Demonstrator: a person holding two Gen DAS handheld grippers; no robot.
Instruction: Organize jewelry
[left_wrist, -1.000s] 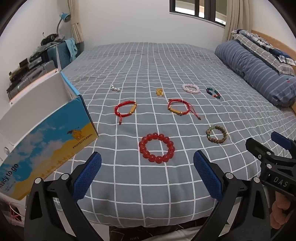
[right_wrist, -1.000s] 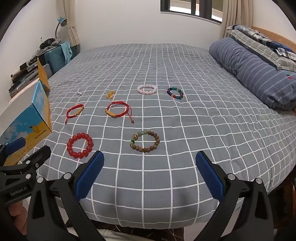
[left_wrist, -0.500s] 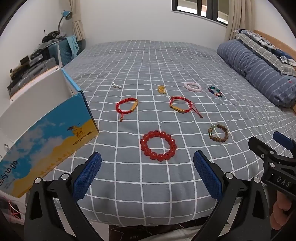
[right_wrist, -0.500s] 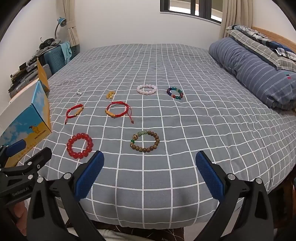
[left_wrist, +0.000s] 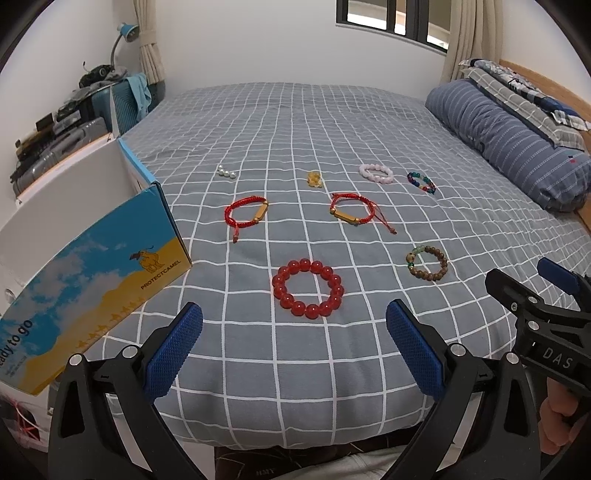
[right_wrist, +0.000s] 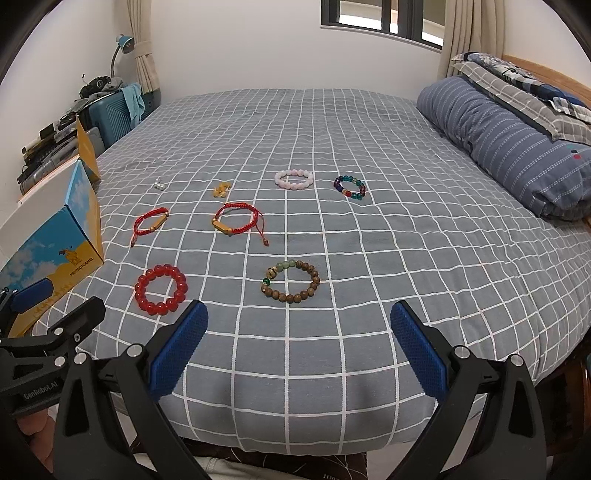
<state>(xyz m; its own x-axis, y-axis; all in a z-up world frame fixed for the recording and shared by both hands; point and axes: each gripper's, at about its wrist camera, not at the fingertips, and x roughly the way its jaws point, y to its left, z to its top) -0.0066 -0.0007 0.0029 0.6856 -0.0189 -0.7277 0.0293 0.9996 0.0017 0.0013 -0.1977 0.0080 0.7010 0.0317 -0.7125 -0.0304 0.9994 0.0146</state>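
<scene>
Several bracelets lie spread on the grey checked bed (left_wrist: 332, 122). A red bead bracelet (left_wrist: 308, 288) lies nearest, just beyond my open left gripper (left_wrist: 293, 321). A brown wooden bead bracelet (right_wrist: 291, 281) lies ahead of my open right gripper (right_wrist: 299, 321). Behind them sit two red cord bracelets (left_wrist: 245, 214) (left_wrist: 352, 210), then white pearls (left_wrist: 226, 172), a yellow charm (left_wrist: 314, 178), a pink bead bracelet (left_wrist: 376, 173) and a multicoloured bead bracelet (left_wrist: 421, 182). Both grippers hover at the bed's front edge, holding nothing.
An open blue and yellow cardboard box (left_wrist: 88, 280) stands at the bed's left edge. A rolled striped duvet (left_wrist: 509, 140) and pillows lie along the right side. Suitcases and clutter (left_wrist: 66, 129) stand against the left wall.
The left gripper has crept slightly forward and up, so the bracelets sit a little lower and closer. The right gripper has barely moved. Both stay open.
</scene>
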